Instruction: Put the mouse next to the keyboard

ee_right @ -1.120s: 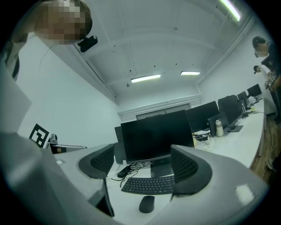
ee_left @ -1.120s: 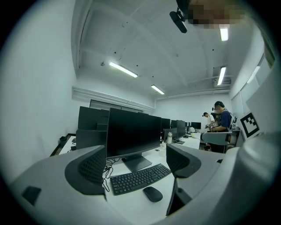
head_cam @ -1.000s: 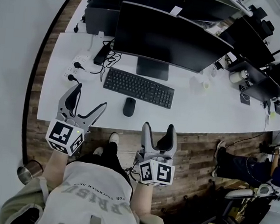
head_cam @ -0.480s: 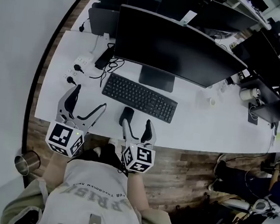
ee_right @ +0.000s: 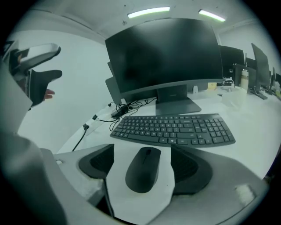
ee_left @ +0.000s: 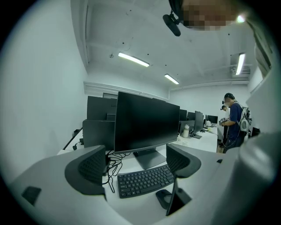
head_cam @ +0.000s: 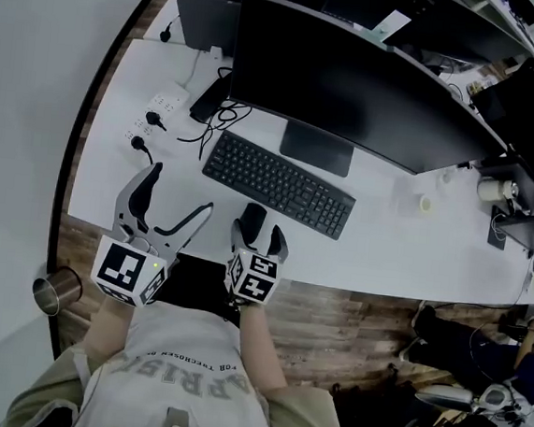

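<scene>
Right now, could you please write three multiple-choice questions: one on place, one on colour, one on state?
1. Where is the mouse? A) on the keyboard B) between the jaws of the right gripper C) in the left gripper
2. What colour is the keyboard? A) white B) black C) red
3. How is the left gripper? A) open, empty B) shut on the mouse C) shut, empty
Answers: 1 B, its open jaws flank the mouse; 2 B, its keys are black; 3 A, its jaws stand apart around nothing.
</scene>
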A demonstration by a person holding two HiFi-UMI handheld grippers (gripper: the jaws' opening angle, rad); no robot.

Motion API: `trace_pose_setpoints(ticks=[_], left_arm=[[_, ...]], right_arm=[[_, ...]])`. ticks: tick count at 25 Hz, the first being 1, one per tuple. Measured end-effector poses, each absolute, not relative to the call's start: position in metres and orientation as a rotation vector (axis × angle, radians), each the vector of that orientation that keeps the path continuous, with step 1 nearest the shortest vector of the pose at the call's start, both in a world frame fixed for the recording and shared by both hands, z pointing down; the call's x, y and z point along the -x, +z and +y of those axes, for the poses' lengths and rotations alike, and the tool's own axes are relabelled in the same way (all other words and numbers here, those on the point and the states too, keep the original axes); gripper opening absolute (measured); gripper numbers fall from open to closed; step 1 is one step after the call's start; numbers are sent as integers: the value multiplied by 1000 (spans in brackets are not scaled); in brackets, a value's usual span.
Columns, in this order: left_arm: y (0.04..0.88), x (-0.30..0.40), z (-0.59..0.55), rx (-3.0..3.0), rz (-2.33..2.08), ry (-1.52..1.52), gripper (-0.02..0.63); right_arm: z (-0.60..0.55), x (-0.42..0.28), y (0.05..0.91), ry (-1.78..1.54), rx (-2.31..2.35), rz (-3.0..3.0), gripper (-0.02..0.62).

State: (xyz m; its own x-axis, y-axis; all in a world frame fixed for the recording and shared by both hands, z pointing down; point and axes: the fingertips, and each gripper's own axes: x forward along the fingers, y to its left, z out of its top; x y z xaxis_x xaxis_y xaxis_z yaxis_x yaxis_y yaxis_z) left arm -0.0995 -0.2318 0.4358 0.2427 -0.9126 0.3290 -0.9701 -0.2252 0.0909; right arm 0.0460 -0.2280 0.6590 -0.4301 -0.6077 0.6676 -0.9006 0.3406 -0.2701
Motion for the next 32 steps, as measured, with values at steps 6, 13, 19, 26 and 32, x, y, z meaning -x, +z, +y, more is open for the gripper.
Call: trace_pose_setpoints(ticks=[6,13,19,26,32], left_arm=[[448,100,-247,-2282,-1665,346,414],[456,109,-263,-2318,-1591,363,414],[462,113,-272,-2348,-1527,381,414],[464,104,-281,-2405,-1410,380,414],[477,85,-293,-2429,-1332,346,414]], right_arm=[[-227,-37,703,918,-1289,-2010,394],[-228,-38,728,926,-1309,-1856,391],[-227,-37,729,933,-1329,-1837,307],[-226,-38,720,978,-1345,-1824,302],[-241,-63,685,921,-1474,-1848,302]])
